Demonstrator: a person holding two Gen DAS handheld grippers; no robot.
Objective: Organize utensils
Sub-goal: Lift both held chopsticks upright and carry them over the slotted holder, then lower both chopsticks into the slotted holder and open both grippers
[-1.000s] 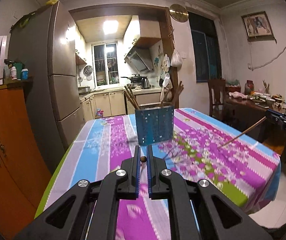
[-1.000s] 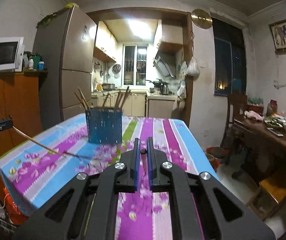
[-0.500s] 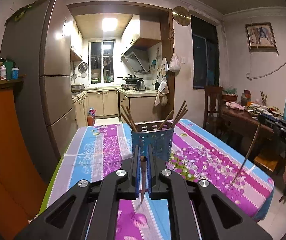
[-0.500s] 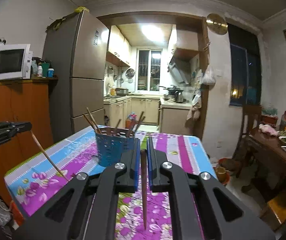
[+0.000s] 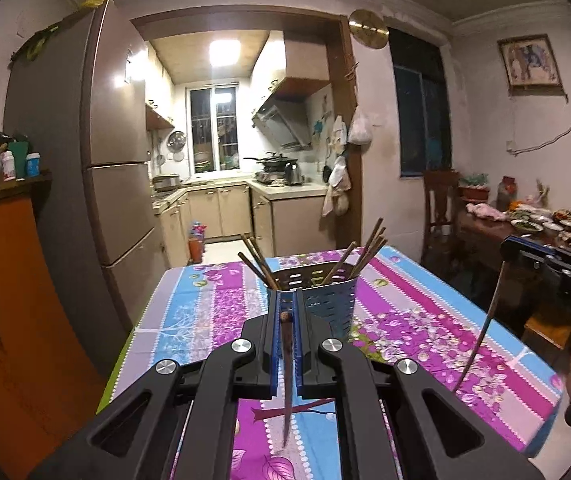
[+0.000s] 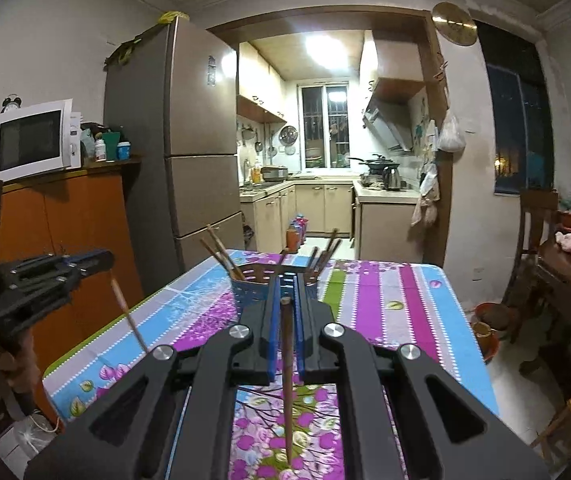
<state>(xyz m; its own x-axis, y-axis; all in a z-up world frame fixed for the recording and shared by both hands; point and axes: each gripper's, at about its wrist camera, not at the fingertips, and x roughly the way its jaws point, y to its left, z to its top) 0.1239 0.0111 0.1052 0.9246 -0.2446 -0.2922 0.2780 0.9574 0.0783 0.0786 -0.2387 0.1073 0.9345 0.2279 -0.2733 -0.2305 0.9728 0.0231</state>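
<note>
Chopsticks are hanging from both tools now: the left hand-held gripper (image 5: 285, 318) is clenching one chopstick (image 5: 286, 380) near its thick top, and the right hand-held gripper (image 6: 285, 306) is clenching a second chopstick (image 6: 286, 380) the same way. Each stick's long axis is running close to upright, tip down toward the floral cloth of the worktop (image 5: 213, 312), clear of it as far as the views show. The blue perforated holder (image 5: 333, 304), already carrying several brown chopsticks that are fanning out of its rim, is standing on the worktop straight ahead of the left hand-held gripper and just beyond its fingertips; from the right one it is lying ahead too, a touch to the left, its rim partly hidden behind the fingers. Both seem about equally near, so either stick could be going in first, and the coming move is turning on bringing a hanging tip over the holder's open mouth and lowering it along that upright axis. Compared with a second ago, both sticks were slanting across the cloth with their tips low near it, seen almost end-on between the fingers; they are now swinging down to vertical, the holder is sitting lower in both views, and both grips are staying shut throughout.
</note>
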